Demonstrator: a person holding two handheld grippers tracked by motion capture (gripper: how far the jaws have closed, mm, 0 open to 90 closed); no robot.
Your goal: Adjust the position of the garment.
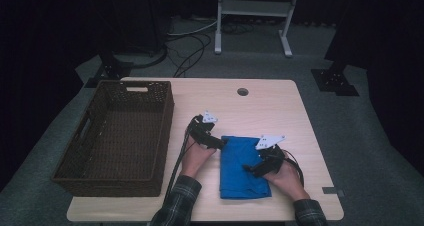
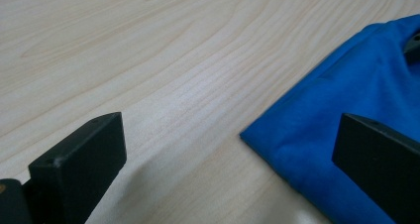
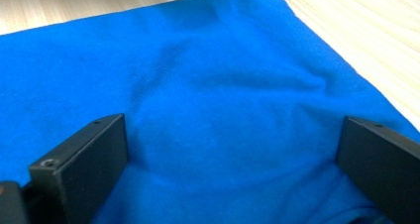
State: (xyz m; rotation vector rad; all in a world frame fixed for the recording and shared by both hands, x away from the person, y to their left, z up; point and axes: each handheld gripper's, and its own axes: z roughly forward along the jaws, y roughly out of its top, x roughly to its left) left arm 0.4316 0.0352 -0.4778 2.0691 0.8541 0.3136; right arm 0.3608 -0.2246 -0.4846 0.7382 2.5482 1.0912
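A folded blue cloth [image 1: 243, 167] lies near the table's [image 1: 280, 106] near edge, right of centre. The right gripper [image 1: 250, 169] hovers over it, jaws apart; the left gripper [image 1: 222, 143], jaws apart, sits at its far-left corner. A wicker basket [image 1: 95, 178] stands well left.
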